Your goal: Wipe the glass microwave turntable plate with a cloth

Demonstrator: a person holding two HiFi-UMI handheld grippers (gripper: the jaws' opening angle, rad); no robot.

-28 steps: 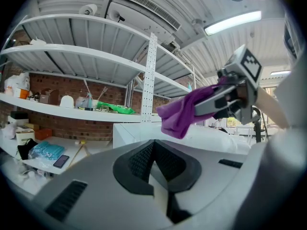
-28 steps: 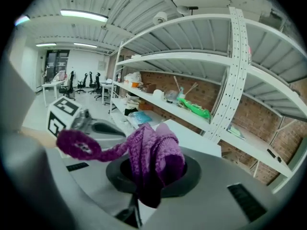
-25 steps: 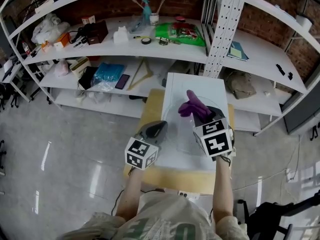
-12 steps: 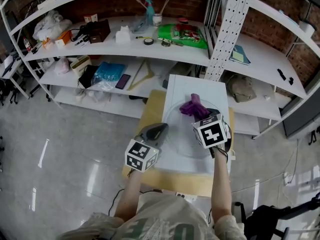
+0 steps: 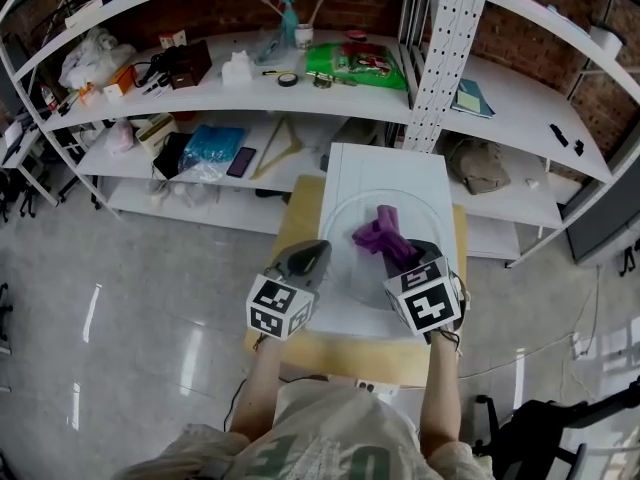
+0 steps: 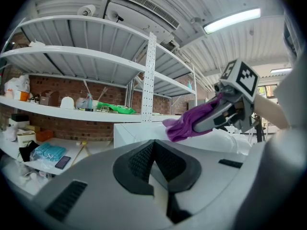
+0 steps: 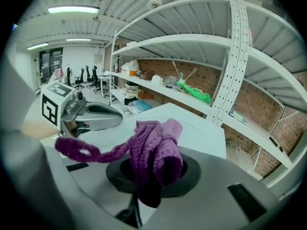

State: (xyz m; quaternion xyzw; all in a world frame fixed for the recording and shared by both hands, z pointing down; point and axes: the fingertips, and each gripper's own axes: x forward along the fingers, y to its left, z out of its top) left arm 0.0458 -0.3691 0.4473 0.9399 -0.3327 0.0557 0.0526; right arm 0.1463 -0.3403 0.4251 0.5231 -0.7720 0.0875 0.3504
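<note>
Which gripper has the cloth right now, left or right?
The right gripper: its fingers are shut on the purple cloth. The left gripper has its fingers together with nothing between them.

Glass plate [image 5: 338, 220]: clear, round, large, with faint raised rim; lies flat on white desk [image 5: 345, 163], filling most of desk's near half, rim close to desk's left and right edges.

Cloth [image 5: 380, 233]: purple knit, bunched and crumpled, with loose looped strand trailing toward desk's left side. One end pinched between jaws of right gripper [image 5: 402, 256]; free end [image 7: 156, 150] sticks out toward desk's far edge. Sits over plate's centre area, right of desk's midline. Contact with glass unclear.
</note>
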